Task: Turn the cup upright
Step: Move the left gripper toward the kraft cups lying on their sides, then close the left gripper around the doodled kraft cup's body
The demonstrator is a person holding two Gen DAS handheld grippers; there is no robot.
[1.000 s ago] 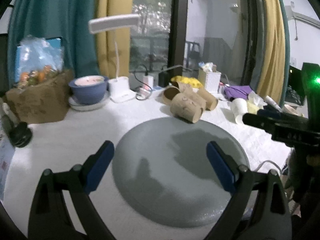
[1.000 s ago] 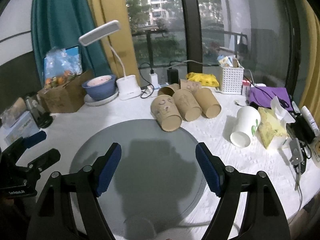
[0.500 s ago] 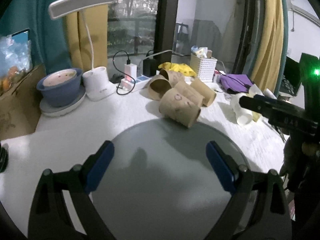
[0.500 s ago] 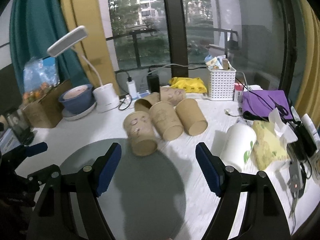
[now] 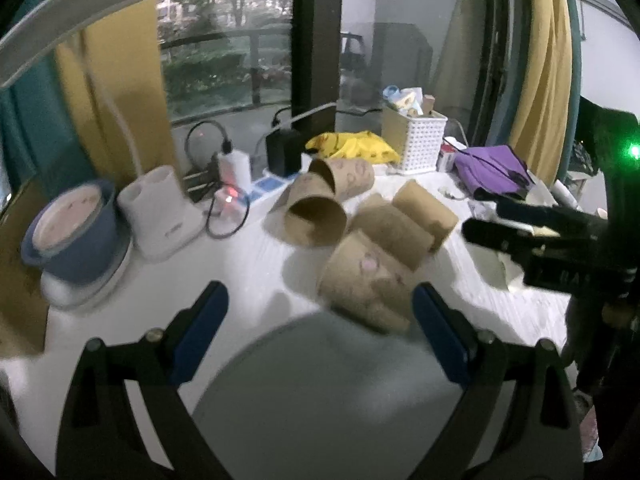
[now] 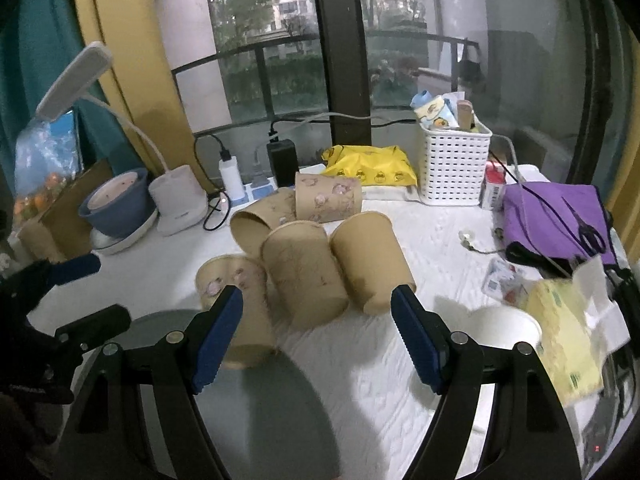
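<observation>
Several brown paper cups lie on their sides in a cluster on the white table. The nearest cup (image 5: pixel 366 288) (image 6: pixel 236 304) lies at the far edge of a grey round mat (image 5: pixel 320 400) (image 6: pixel 256 412). Two more cups (image 6: pixel 304 276) (image 6: pixel 370 262) lie beside it. My left gripper (image 5: pixel 320 336) is open and empty, just short of the nearest cup. My right gripper (image 6: pixel 316 334) is open and empty, in front of the middle cups. A white cup (image 6: pixel 500 328) lies to the right.
A blue bowl on a plate (image 6: pixel 116 204), a white desk lamp (image 6: pixel 176 196), chargers and cables (image 6: pixel 232 180), a yellow bag (image 6: pixel 368 164), a white basket (image 6: pixel 452 160), a purple pouch (image 6: pixel 560 216) and a yellow tissue pack (image 6: pixel 564 340) ring the cups.
Both grippers have moved forward over the grey mat toward the cup cluster, which now sits much closer. Both stayed open. The cups have not moved.
</observation>
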